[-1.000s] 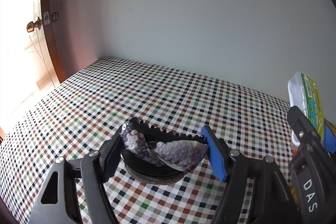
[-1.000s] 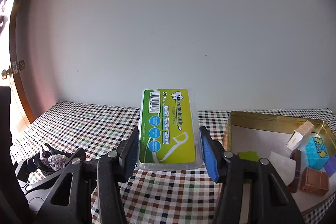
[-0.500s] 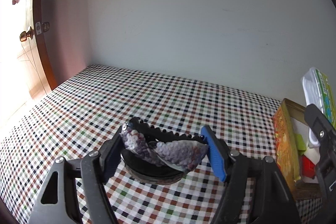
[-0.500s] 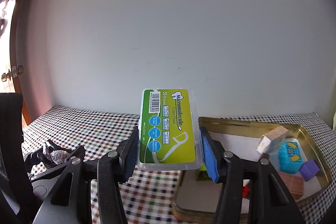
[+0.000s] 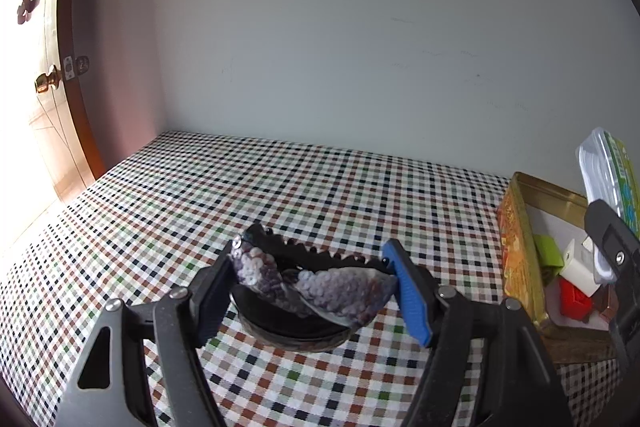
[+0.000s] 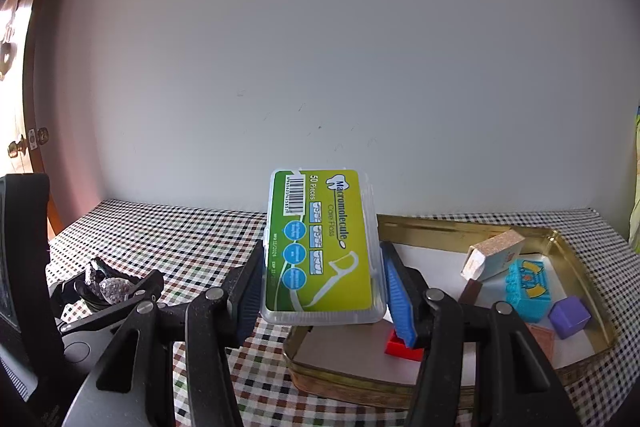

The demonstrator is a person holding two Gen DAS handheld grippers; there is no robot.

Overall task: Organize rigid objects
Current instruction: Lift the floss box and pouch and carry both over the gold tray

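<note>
Between the right gripper (image 6: 322, 287) fingers sits the floss box (image 6: 322, 247).

The floss box (image 6: 322, 247) hides the gold tin's (image 6: 452, 227) near-left inside and part of a red block (image 6: 394, 345), the same box is cut by the right edge in the left wrist view (only 1 edge shows), and its small print stays unreadable.

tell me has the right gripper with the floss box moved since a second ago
Yes. The right gripper, shut on the floss pick box, has moved right and now hangs over the left end of the gold tin.
</note>
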